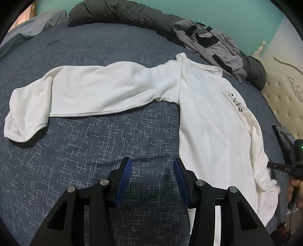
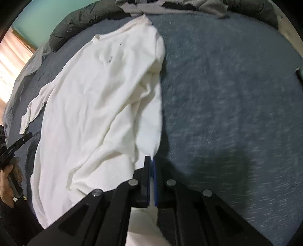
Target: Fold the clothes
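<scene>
Blue woven bedding covers the bed, and on it lies a white long-sleeved shirt spread flat, chest print up, its collar toward the far side of the bed. One sleeve stretches straight out across the cover to the left in the left wrist view, its cuff turned down at the end. The other sleeve is doubled back over the body of the shirt along its right edge.

At the near end of that folded sleeve, the right tool has its blue pads pressed together with a sliver of white cloth pinched between them, so it grips the shirt; this view is smeared by motion. The left tool hovers over bare bedding just beside the shirt's left edge, its jaws standing half apart with nothing between them.

Farther back, a grey garment with black patches lies crumpled near the collar, against a dark rolled duvet along the far edge. A cream tufted headboard rises at the right, under a teal wall.
</scene>
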